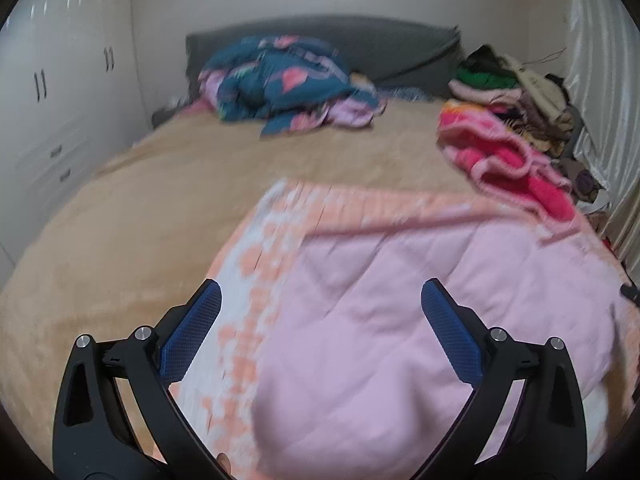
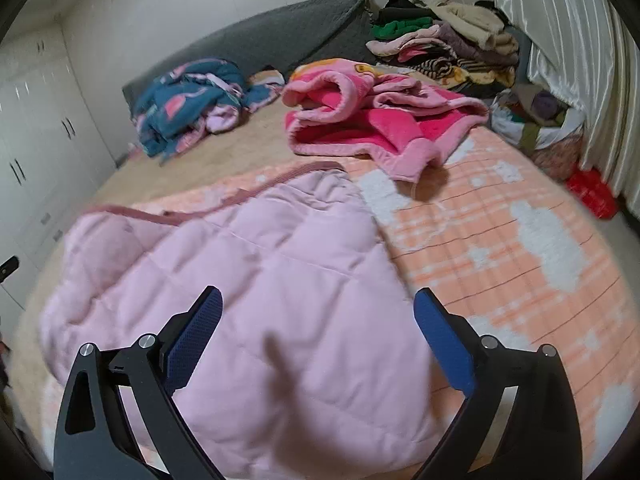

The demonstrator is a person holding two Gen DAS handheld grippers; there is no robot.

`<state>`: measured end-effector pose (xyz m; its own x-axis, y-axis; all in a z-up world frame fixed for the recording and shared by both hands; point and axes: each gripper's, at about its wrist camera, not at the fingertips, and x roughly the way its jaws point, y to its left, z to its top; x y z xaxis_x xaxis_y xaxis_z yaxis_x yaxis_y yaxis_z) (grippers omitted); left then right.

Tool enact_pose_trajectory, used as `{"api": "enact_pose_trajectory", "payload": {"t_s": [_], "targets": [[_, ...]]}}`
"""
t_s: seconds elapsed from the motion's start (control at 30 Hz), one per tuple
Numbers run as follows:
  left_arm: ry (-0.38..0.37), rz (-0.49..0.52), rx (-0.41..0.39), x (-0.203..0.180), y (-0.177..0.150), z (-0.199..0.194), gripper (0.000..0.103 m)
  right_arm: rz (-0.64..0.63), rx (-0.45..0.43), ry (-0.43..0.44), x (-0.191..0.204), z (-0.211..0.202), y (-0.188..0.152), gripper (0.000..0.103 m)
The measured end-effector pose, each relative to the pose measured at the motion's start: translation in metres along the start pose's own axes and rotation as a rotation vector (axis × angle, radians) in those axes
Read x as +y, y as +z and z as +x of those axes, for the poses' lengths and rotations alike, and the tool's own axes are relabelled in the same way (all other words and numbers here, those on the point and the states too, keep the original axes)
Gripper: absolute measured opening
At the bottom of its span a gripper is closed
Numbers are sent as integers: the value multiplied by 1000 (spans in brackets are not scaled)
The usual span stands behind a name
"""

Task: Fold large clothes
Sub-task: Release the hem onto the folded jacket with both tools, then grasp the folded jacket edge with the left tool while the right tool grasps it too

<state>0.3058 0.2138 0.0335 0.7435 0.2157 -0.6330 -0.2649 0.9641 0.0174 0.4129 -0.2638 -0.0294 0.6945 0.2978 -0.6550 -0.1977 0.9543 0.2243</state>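
Observation:
A large pale pink quilted blanket (image 1: 400, 320) lies spread on the bed, with its orange-and-white patterned side (image 1: 248, 264) showing along the left edge. In the right wrist view the pink quilted layer (image 2: 260, 280) is folded over the orange patterned side (image 2: 520, 248). My left gripper (image 1: 320, 292) is open and empty above the blanket. My right gripper (image 2: 318, 300) is open and empty above the pink layer.
The tan bed cover (image 1: 140, 200) is bare to the left. A hot pink fleece garment (image 2: 380, 124) lies beyond the blanket. A blue patterned bundle (image 1: 280, 80) sits by the grey headboard (image 1: 380, 40). A clothes pile (image 2: 440, 40) sits at the far right; white wardrobes (image 1: 52, 92) stand left.

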Motion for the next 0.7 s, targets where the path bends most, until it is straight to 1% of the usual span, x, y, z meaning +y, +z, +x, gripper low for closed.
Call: {"api": "enact_pose_trajectory", "payload": {"t_s": [0.1, 0.13, 0.2, 0.3, 0.33, 0.37, 0.4, 0.43, 0.47, 0.5, 0.53, 0.57, 0.6, 0.63, 0.7], "targets": [[-39, -20, 80, 21, -27, 24, 94, -15, 29, -13, -5, 9, -1, 96], [-69, -37, 115, 30, -40, 34, 94, -20, 35, -15, -6, 12, -1, 96], [-103, -63, 164, 38, -56, 48, 94, -42, 55, -28, -7, 22, -2, 96], [-183, -102, 187, 41, -70, 59, 94, -44, 86, -17, -9, 34, -1, 95], [-208, -109, 187, 39, -71, 58, 94, -41, 100, -1, -9, 39, -2, 90], [-226, -109, 185, 36, -72, 60, 94, -44, 111, 5, -8, 41, -2, 83], [-224, -104, 185, 33, -73, 60, 92, -56, 116, -10, -5, 42, -3, 82], [-228, -99, 188, 29, -73, 61, 87, -82, 115, -31, -1, 42, -4, 72], [-257, -100, 187, 25, -74, 62, 63, -119, 105, -41, 5, 41, -6, 51], [-255, -94, 179, 20, -74, 61, 47, -142, 91, -53, 10, 39, -8, 42], [-232, -76, 167, 14, -73, 59, 40, -149, 79, -64, 12, 36, -8, 30], [-224, -65, 161, 10, -72, 58, 26, -152, 56, -68, 16, 31, -7, 24], [-196, -46, 144, 5, -69, 54, 15, -154, 33, -80, 19, 26, -6, 22], [-187, -41, 137, 5, -66, 53, 14, -151, 3, -95, 23, 18, -2, 20], [-172, -44, 98, 5, -51, 45, 11, -132, -58, -92, 25, 5, 12, 18]]}}
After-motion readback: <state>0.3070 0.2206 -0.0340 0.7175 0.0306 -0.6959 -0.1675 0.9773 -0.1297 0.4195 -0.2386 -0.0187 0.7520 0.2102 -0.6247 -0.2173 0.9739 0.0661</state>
